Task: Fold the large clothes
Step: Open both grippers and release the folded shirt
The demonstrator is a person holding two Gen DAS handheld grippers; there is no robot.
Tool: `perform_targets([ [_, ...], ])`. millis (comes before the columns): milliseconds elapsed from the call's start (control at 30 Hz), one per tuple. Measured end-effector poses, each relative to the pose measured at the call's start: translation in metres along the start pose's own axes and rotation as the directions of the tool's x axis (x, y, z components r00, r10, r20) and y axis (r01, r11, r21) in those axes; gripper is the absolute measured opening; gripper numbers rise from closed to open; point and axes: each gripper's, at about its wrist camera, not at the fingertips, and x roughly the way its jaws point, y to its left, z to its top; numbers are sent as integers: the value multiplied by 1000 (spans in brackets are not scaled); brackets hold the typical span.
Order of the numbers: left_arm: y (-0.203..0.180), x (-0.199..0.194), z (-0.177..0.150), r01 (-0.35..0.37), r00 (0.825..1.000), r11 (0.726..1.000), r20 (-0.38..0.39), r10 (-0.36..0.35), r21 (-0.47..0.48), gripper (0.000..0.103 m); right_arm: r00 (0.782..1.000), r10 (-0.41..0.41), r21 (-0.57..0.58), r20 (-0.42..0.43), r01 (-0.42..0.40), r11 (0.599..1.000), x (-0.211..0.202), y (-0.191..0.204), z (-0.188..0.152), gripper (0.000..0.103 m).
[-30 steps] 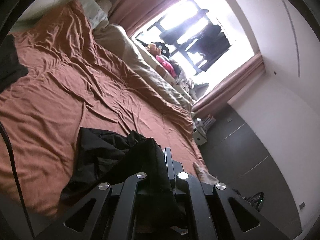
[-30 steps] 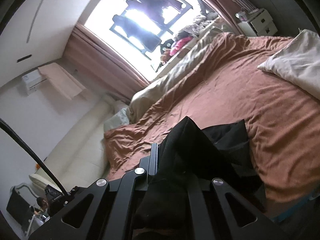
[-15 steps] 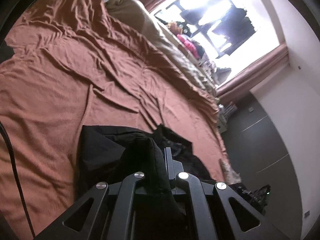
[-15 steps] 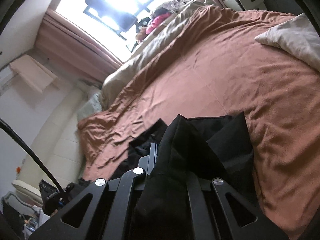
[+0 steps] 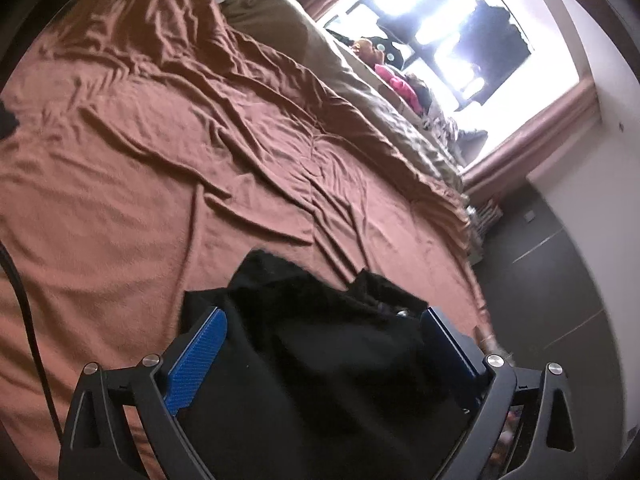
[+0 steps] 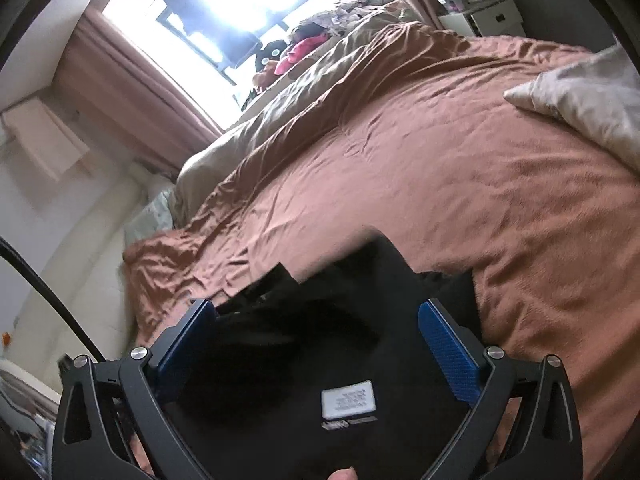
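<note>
A black garment [image 5: 320, 360] lies crumpled near the front edge of the brown bed sheet [image 5: 140, 168]. My left gripper [image 5: 322, 314] hangs over it with its jaws opening wide. The cloth sits between the blue pads [image 5: 196, 360], which do not press on it. In the right wrist view the same black garment [image 6: 300, 340] shows a white label [image 6: 348, 399]. My right gripper [image 6: 316, 304] also has its jaws opening wide. The cloth lies loose between its blue pads [image 6: 450, 352].
A beige duvet [image 5: 360, 92] runs along the far side of the bed under a bright window [image 6: 248, 4] with pink curtains. A pale pillow [image 6: 588, 100] lies at the right. A white nightstand [image 6: 480, 20] stands beyond. A fingertip [image 6: 342, 474] shows at the bottom edge.
Both grippers were shut on bunched black cloth and now stand wide open. The garment has dropped and spread on the sheet. Both views have tipped down toward the bed.
</note>
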Motion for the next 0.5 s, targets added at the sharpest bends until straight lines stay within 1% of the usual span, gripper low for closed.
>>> perform_targets([
  [67,0,1,0,-23,1000,999,-21,24,38,98,999,-23,-31,-22,23,999,0,1,2,102],
  [133,5,8,1,-42,997,997,-67,46,57,96,997,-44,-62,-60,40,997,1,2,7,102],
  [167,8,12,1,-47,995,997,-81,53,63,92,995,-56,-80,-78,50,996,1,3,9,102],
  [200,10,18,1,-60,993,996,-99,67,73,86,992,-88,-109,-93,77,991,4,6,13,101],
  [233,11,23,1,-70,990,994,-116,80,86,84,989,-109,-128,-99,96,987,7,8,16,101],
  [300,13,38,1,-71,983,990,-163,90,120,82,982,-145,-168,-120,124,978,16,13,21,90],
  [333,14,49,1,-73,975,987,-198,100,141,82,977,-164,-183,-137,138,973,22,15,23,87],
  [367,16,57,2,-80,967,985,-226,115,155,82,971,-184,-193,-151,153,969,29,15,26,80],
  [400,18,67,2,-89,958,982,-255,131,169,82,964,-202,-201,-174,166,965,41,12,31,77],
  [433,20,77,2,-93,948,979,-284,142,181,82,959,-213,-207,-188,173,963,48,12,33,76],
  [500,25,90,4,-107,939,975,-302,164,196,82,944,-247,-220,-217,199,955,66,13,39,75],
])
